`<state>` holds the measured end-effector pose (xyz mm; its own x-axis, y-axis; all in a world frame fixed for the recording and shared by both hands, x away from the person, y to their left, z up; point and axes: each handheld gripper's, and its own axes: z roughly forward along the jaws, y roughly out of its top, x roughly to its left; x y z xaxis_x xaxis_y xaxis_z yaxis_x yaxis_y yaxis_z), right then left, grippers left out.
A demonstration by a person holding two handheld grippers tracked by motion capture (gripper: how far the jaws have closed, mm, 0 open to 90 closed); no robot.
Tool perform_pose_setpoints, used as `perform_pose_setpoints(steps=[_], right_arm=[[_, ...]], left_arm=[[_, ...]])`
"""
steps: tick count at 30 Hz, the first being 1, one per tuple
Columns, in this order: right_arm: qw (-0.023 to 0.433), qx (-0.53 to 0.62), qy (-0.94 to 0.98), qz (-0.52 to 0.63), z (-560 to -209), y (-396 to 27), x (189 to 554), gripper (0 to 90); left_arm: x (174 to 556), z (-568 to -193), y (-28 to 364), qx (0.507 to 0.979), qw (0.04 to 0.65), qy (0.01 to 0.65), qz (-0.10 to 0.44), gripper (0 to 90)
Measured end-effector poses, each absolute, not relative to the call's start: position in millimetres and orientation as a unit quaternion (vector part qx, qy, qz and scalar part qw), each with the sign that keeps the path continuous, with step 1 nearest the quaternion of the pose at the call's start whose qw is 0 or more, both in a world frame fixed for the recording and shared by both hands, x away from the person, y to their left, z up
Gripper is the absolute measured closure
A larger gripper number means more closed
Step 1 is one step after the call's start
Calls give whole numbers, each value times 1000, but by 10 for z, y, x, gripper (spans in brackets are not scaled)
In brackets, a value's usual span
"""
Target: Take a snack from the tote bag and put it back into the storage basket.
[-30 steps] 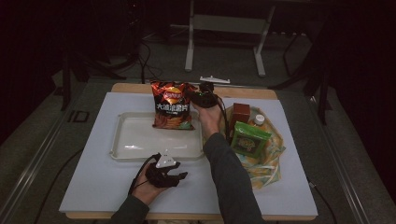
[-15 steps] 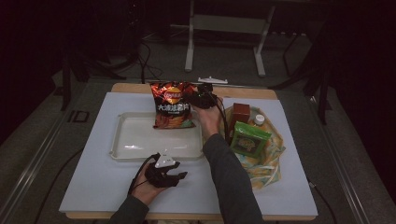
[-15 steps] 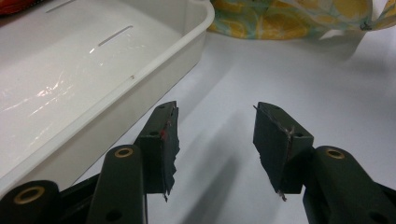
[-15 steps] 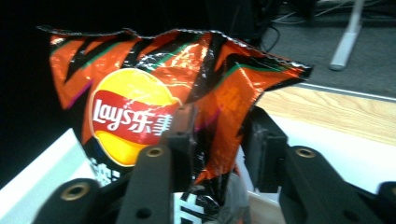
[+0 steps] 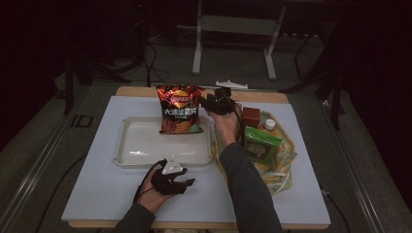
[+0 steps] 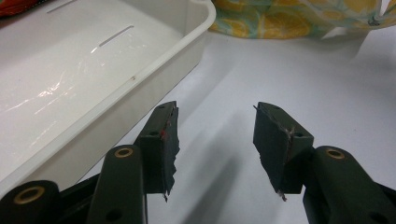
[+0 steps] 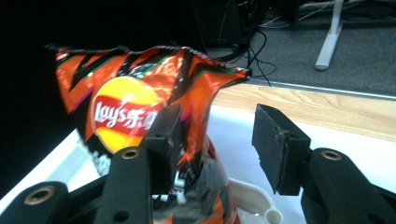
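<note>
An orange Lay's chips bag (image 5: 179,109) stands upright at the far edge of the white tray (image 5: 141,145). My right gripper (image 5: 203,101) is at the bag's upper right corner. In the right gripper view the bag (image 7: 126,107) sits against the left jaw while the right jaw stands clear of it. The right gripper (image 7: 217,112) is open, and its jaws have just been opening. My left gripper (image 5: 187,178) rests on the table in front of the tray. The left gripper (image 6: 215,109) is open with nothing between its jaws, and the tray wall (image 6: 154,70) is to its left.
To the right of the tray, a yellow patterned cloth (image 5: 282,170) holds a green packet (image 5: 262,143), a brown box (image 5: 251,116) and a white-capped bottle (image 5: 270,124). The cloth (image 6: 261,18) lies ahead of the left gripper. Dark floor with cables and a stand lies beyond the table.
The right gripper's jaws have opened off the bag's top right corner, and the bag stays standing in the tray. The left hand has not moved.
</note>
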<state>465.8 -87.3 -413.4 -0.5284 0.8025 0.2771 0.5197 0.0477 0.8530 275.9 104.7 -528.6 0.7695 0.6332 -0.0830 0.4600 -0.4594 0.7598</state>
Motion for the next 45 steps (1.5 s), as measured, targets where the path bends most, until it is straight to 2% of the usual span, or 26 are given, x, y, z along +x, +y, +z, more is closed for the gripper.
perform_pose_setpoints(steps=[14,18,27,37,45], right_arm=[[126,419,747,501,-4130,-841,4347,575],[107,405,752,510,-4085,-855,4216,609],[111,357,778,505,-3942,-863,3928,673],[128,308,805,490,-3890,-918,3592,680],[96,302,819,478,-3944,-1081,3465,658]], left_arm=[[2764,-5277,1009,851,405,316,111,495],[2759,-5285,999,852,402,315,111,495],[2757,-5290,992,853,400,315,112,495],[2762,-5295,978,854,399,314,112,495],[2764,-5295,986,853,399,316,111,495]])
